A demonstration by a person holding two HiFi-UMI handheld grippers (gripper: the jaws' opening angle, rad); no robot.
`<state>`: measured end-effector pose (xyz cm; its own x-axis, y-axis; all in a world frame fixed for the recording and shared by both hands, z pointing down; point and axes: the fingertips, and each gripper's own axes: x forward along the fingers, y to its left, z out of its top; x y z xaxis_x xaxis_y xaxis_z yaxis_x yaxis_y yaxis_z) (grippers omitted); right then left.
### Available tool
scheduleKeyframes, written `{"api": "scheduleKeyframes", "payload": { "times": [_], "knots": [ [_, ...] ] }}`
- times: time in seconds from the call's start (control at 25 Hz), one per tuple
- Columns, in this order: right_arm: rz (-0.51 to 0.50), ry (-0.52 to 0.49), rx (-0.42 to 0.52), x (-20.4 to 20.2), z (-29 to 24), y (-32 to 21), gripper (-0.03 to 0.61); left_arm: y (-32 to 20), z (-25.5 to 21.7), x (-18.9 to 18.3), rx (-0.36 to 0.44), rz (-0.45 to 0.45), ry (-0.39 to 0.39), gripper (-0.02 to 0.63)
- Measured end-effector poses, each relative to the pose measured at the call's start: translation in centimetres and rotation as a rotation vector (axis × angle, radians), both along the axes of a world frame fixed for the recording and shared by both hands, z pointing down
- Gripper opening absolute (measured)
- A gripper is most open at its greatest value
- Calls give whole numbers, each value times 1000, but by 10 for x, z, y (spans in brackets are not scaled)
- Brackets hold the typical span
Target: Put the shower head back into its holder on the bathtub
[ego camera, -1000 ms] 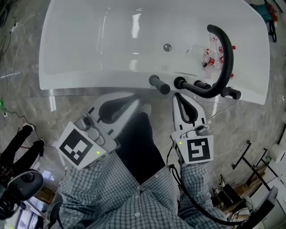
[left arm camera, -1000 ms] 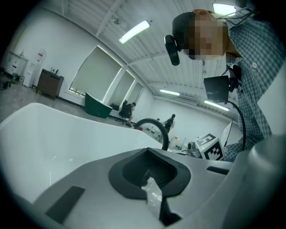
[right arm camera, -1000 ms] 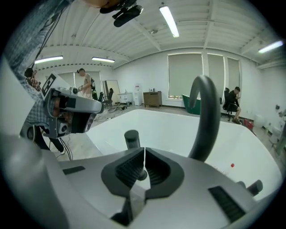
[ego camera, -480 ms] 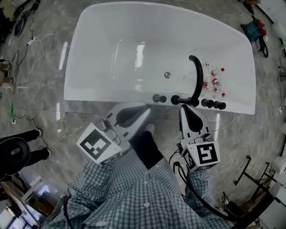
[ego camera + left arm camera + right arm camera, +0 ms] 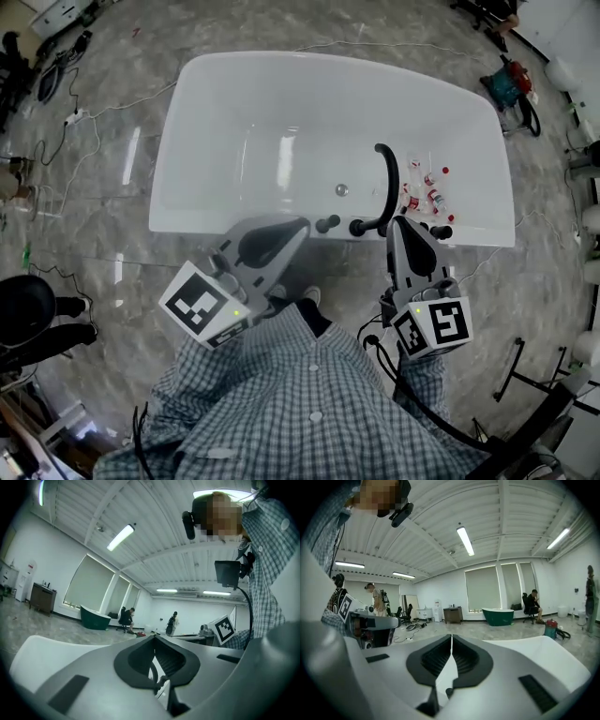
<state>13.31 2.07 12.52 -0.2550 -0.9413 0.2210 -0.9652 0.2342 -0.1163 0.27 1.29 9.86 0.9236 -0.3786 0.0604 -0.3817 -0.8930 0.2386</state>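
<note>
Head view puts your two grippers side by side over the near rim of the bathtub (image 5: pixel 206 217), with the black fittings on that rim lying between and just beyond their tips. Your left gripper (image 5: pixel 301 226) has its jaws together on nothing; your right gripper (image 5: pixel 400 225) is closed and empty as well. Both gripper views confirm it — the pads meet at the tip, and past them you see only the room, since both tools point out across the hall and not down at the tub.

I judge the shower head (image 5: pixel 327 224) to be the short black stub at the left end of the row. It appears to stand on the rim as if seated in its holder, though it is too small here to be sure. Its long axis seems to run roughly up toward the camera, so you see it nearly end-on. The arched spout (image 5: pixel 384 183) rises just to its right, and some red-capped bottles (image 5: pixel 427 192) lie inside the tub beyond that.

The stub lies just off your left gripper's tip, ahead and below; your right gripper sits beside the spout's base and the right-hand knobs. If the head does need handling, your left hand is the nearer one — and you would have to tilt that tool downward and spread its jaws first.
</note>
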Motion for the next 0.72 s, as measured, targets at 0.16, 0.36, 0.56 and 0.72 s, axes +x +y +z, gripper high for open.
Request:
{"api": "scheduleKeyframes", "payload": {
  "times": [0.16, 0.36, 0.56, 0.72],
  "knots": [
    [12, -1, 51, 1, -23, 9, 21, 6, -20, -6, 47, -4, 25, 8],
    [3, 9, 88, -5, -38, 14, 21, 9, -34, -15, 82, -14, 41, 8],
    [-5, 0, 102, -12, -43, 12, 21, 11, -37, -19, 89, -16, 46, 8],
    [-19, 9, 93, -18, -41, 13, 21, 10, -37, -21, 82, -18, 54, 8]
  ]
}}
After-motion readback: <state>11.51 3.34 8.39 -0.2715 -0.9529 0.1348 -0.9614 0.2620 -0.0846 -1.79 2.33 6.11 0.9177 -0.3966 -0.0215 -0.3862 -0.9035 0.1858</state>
